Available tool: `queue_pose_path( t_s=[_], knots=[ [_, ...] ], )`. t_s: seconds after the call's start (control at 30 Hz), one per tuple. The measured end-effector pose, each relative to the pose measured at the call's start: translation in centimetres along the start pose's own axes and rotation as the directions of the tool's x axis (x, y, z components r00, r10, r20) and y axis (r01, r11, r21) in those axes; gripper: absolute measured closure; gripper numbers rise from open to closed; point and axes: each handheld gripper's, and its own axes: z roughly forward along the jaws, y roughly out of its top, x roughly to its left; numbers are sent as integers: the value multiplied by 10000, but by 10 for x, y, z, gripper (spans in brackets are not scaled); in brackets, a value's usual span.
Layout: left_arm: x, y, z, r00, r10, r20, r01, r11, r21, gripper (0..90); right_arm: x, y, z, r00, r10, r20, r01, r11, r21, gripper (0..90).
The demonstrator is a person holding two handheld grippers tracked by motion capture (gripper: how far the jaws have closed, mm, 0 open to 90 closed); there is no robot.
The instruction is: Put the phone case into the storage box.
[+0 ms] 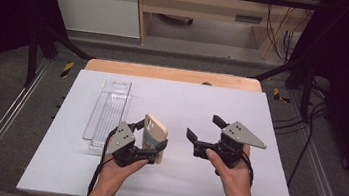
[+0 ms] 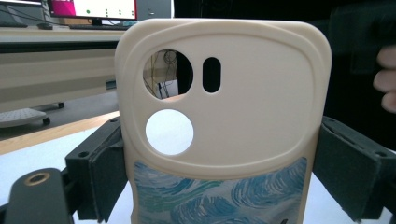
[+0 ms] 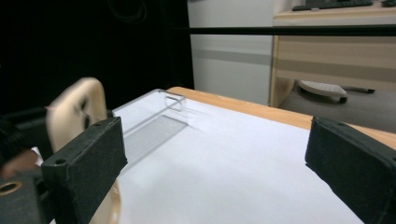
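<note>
A cream phone case [image 1: 154, 128] with round camera cut-outs and a blue swirl print stands upright above the white mat. My left gripper [image 1: 151, 138] is shut on it, one black pad pressing on each long edge. In the left gripper view the case [image 2: 224, 107] stands close up between the jaws of my left gripper [image 2: 224, 163]. My right gripper [image 1: 204, 127] hovers to the right of the case, apart from it, open with nothing between its pads. The right gripper view looks past my right gripper [image 3: 217, 154] and has the case [image 3: 74, 109] at its left edge.
A clear plastic tray [image 1: 108, 112] lies lengthwise on the left part of the white mat [image 1: 187, 99], just behind my left gripper. The mat covers a wooden table [image 1: 173, 74] with metal rails on both sides. A desk and cables stand beyond the table.
</note>
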Motion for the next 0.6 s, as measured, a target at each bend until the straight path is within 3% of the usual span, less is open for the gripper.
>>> queue_pose_path(
  t_s=[0.2,0.43,0.47,0.6],
  knots=[
    [5,18,3,9993,-87,-355,84,9999,-74,112,-20,-16,-7,9989,95,464,-102,9999,133,61],
    [10,39,4,9954,275,-923,-263,9995,145,112,-38,-33,-17,9965,154,824,-166,9998,141,81],
    [12,46,6,9923,539,-1111,-511,9983,280,112,-42,-35,-19,9961,193,864,-198,9998,57,97],
    [17,56,8,9888,719,-1304,-665,9967,458,112,-49,-38,-22,9955,66,947,-74,9999,76,97]
  ],
)
